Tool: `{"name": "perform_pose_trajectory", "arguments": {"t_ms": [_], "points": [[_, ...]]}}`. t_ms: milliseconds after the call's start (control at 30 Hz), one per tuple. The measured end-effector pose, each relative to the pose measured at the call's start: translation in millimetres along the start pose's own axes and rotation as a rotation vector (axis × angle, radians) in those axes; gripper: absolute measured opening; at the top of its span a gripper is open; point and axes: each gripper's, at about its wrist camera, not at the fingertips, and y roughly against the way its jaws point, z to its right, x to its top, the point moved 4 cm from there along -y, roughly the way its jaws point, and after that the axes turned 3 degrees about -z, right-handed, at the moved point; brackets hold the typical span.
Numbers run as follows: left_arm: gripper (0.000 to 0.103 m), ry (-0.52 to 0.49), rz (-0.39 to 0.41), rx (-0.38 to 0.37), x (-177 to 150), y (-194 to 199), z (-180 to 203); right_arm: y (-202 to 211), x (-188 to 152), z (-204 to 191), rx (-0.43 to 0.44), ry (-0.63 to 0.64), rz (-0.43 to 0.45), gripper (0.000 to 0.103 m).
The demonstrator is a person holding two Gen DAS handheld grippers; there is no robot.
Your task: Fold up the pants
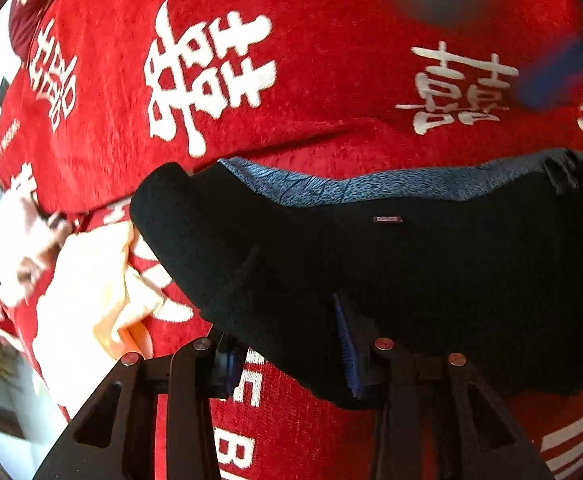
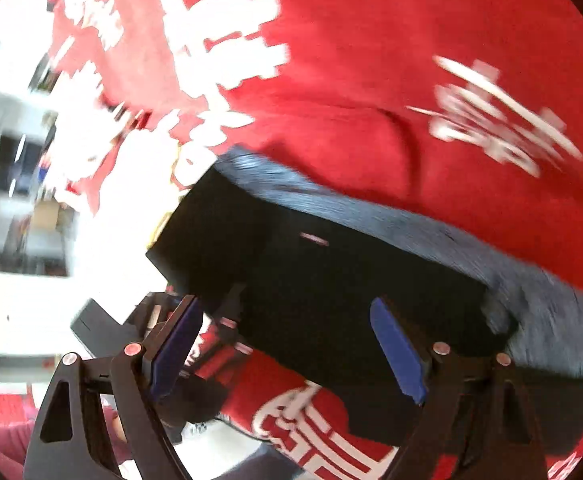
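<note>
Pants (image 1: 391, 272), black with a blue-grey textured band along their far edge, lie folded on a red cloth (image 1: 331, 60) printed with large white characters. In the left wrist view they fill the frame from 9 o'clock across to 3 o'clock, with a small reddish label (image 1: 387, 219) near the centre. A pale yellow cloth (image 1: 91, 304) lies bunched at about 8 o'clock, just beside the rounded left end of the pants.

The left gripper (image 1: 287, 352) has its 2 fingers spread wide. The blue pad of its right finger (image 1: 345, 344) stands against the near fold of the black fabric, and the pad of its left finger (image 1: 227, 364) sits beside the same fold, over the red cloth. The fabric lies partly between them, but the fingers are not pinched onto it.

In the right wrist view, which is motion-blurred, the pants (image 2: 323, 280) run from the centre toward 4 o'clock, the blue-grey band on their far side. The right gripper (image 2: 287, 352) is also spread wide: 1 blue pad (image 2: 397, 346) lies over the near edge of the black fabric at about 5 o'clock, the other (image 2: 175, 344) stands off its left corner at about 7 o'clock. Whether either pad presses the fabric I cannot tell; nothing is clamped between them. Red cloth (image 2: 371, 40) fills the upper frame.
</note>
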Motion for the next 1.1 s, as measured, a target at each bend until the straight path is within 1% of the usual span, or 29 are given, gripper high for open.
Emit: {"name": "perform_pose_trajectory", "arguments": {"t_ms": [100, 200, 233, 267, 333, 400, 433, 533, 567, 600, 633, 667, 700, 833, 933, 1000, 1100], "points": [[0.041, -0.03, 0.009, 0.013, -2.2, 4.7, 3.4, -15.8, 30.1, -42.9, -0.011, 0.12, -0.064, 0.089], [0.041, -0.02, 0.006, 0.01, -1.0, 4.2, 3.6, -39.2, 49.7, -82.2, -0.021, 0.215, -0.141, 0.089], [0.041, -0.014, 0.003, 0.008, -0.9, 4.0, 2.9, -53.5, 53.8, -96.1, -0.031, 0.255, -0.191, 0.089], [0.041, -0.013, 0.005, 0.007, -3.1, 5.3, 2.6, -62.5, 53.8, -102.6, -0.044, 0.279, -0.222, 0.089], [0.041, -0.015, 0.011, 0.007, -4.6, 6.4, 2.3, -83.4, 57.4, -116.3, -0.104, 0.342, -0.271, 0.089], [0.041, -0.017, 0.012, 0.008, -6.2, 7.9, 2.4, -101.7, 61.7, -121.7, -0.146, 0.372, -0.323, 0.089], [0.041, -0.016, 0.012, 0.007, -6.4, 8.4, 2.1, -112.6, 64.6, -120.4, -0.167, 0.357, -0.356, 0.089], [0.041, -0.014, 0.018, -0.002, -5.4, 10.1, 1.7, -133.1, 66.9, -110.5, -0.193, 0.308, -0.433, 0.088], [0.041, -0.016, 0.017, -0.005, -4.8, 9.9, 1.9, -138.6, 65.5, -105.6, -0.203, 0.297, -0.452, 0.077], [0.041, -0.017, 0.013, -0.015, -4.7, 9.5, 1.9, -140.6, 63.8, -102.3, -0.203, 0.291, -0.459, 0.044], [0.041, -0.02, 0.012, -0.029, -4.8, 9.9, 2.8, -141.1, 60.9, -98.1, -0.173, 0.273, -0.465, 0.028], [0.041, -0.03, 0.028, -0.031, -3.5, 13.6, 4.9, -137.3, 59.0, -92.2, -0.137, 0.247, -0.453, 0.02], [0.041, -0.041, 0.038, -0.029, -2.5, 16.6, 7.1, -132.0, 57.5, -88.2, -0.122, 0.236, -0.431, 0.019], [0.041, -0.062, 0.085, -0.047, 6.0, 34.2, 15.9, -101.3, 51.6, -77.1, -0.072, 0.22, -0.332, 0.019], [0.041, -0.076, 0.12, -0.071, 15.6, 53.0, 24.3, -70.7, 43.6, -58.9, 0.003, 0.153, -0.245, 0.018], [0.041, -0.101, 0.159, -0.085, 22.7, 71.6, 33.4, -47.8, 36.9, -45.0, 0.058, 0.111, -0.186, 0.019], [0.041, -0.132, 0.213, -0.129, 36.0, 97.2, 50.5, -8.7, 20.6, -21.8, 0.141, 0.066, -0.087, 0.019]]}}
